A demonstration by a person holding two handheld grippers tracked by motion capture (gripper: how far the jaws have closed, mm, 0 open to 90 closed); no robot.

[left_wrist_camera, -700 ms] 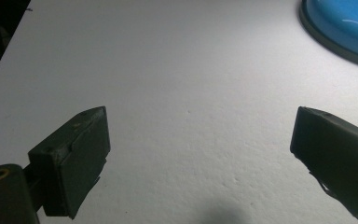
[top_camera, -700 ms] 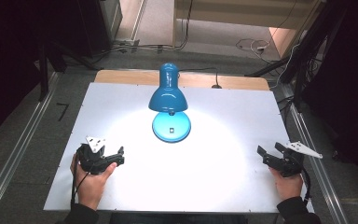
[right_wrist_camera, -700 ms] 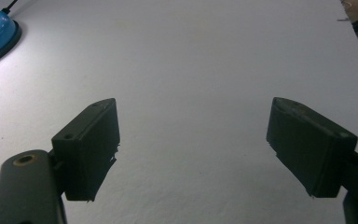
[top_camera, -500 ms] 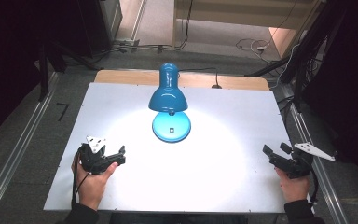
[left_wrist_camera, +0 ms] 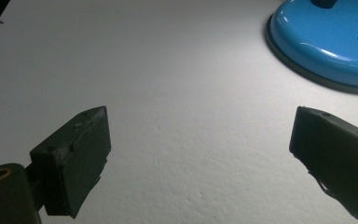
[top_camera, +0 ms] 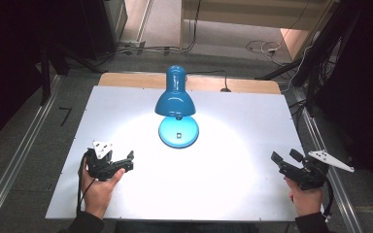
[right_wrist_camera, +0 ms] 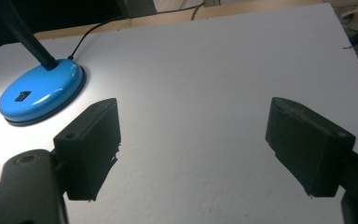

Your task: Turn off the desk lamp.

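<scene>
Blue lamp (top_camera: pixel 177 104) sits mid-counter (top_camera: pixel 252 121), fwd of both grippers. Left gripper (top_camera: pixel 126 162) is nearer vs right gripper (top_camera: pixel 282 161). Both jaws released, holding 0.

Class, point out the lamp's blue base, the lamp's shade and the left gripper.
lamp base (top_camera: pixel 178 132), high view, top of disc.
lamp shade (top_camera: pixel 175 102), high view, outer dome.
left gripper (left_wrist_camera: pixel 200 142), left gripper view, between open jaws.

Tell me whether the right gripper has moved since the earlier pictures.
Yes. The right gripper has slid toward the table's near edge and slightly toward its right edge.
</scene>
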